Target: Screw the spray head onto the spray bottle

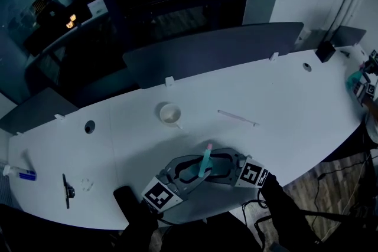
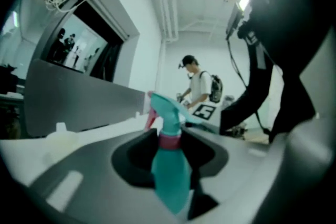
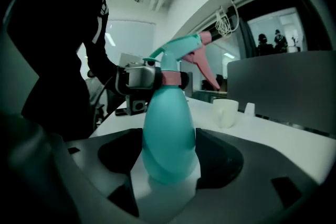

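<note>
A teal spray bottle (image 3: pixel 169 134) stands upright on the white table (image 1: pixel 283 103), with its teal spray head (image 3: pixel 181 50) and pink trigger seated on top over a pink collar (image 3: pixel 170 78). My right gripper (image 3: pixel 169 165) is shut on the bottle's round body, low down. My left gripper (image 2: pixel 170 149) comes from the opposite side and is shut on the pink collar (image 2: pixel 170 140) just under the spray head (image 2: pixel 168 110). In the head view the bottle (image 1: pixel 204 163) sits between both grippers near the table's front edge.
A white cup (image 1: pixel 169 113) stands behind the bottle, and a thin white stick (image 1: pixel 237 118) lies to its right. A black tool (image 1: pixel 67 190) and a blue-and-white item (image 1: pixel 21 173) lie far left. A grey partition (image 1: pixel 212 50) lines the back edge.
</note>
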Demonstrator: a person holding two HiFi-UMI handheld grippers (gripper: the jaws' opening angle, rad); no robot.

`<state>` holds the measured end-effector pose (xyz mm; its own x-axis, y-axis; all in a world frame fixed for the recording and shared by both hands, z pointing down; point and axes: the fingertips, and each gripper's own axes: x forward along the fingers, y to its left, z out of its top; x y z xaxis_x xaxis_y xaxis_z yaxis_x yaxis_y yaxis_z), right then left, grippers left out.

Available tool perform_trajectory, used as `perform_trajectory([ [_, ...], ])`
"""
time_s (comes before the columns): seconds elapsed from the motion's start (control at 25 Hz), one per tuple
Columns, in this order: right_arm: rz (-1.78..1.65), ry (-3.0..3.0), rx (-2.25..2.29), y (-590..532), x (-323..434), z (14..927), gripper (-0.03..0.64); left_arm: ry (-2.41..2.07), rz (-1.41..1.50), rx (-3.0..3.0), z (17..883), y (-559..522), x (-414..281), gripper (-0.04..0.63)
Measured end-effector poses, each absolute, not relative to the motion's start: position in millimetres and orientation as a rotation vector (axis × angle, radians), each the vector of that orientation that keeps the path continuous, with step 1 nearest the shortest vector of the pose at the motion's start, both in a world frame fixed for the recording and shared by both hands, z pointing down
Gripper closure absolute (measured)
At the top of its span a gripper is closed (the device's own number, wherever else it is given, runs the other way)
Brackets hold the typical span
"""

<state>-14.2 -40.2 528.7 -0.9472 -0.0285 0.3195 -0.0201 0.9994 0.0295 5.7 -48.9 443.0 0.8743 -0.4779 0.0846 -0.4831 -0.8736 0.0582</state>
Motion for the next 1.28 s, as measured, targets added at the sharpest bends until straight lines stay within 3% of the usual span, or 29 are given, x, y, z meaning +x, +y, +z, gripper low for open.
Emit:
perform_trajectory([
  [0.16,0.012,-2.765,-0.055,-38.7,-15.1,530.5,0.29,-0.687,0.148,3.013,445.6,-44.5,4.1,0.453],
  [0.4,0.119,-2.806,0.446,-41.1,4.3,522.0,0.288,-0.868,0.092,2.963,445.8,-47.5,4.4,0.453],
  [0.8,-0.055,-2.583,1.045,-47.1,-7.4,518.7,0.288,-1.298,0.095,2.817,444.3,-57.5,10.6,0.456],
  [1.0,-0.08,-2.713,0.861,-46.9,-6.3,516.1,0.29,-1.185,0.063,2.828,443.6,-55.7,10.4,0.459],
  [1.28,-0.157,-2.797,0.169,-35.5,-3.3,521.7,0.29,-0.818,0.083,2.942,444.7,-43.2,7.9,0.459],
])
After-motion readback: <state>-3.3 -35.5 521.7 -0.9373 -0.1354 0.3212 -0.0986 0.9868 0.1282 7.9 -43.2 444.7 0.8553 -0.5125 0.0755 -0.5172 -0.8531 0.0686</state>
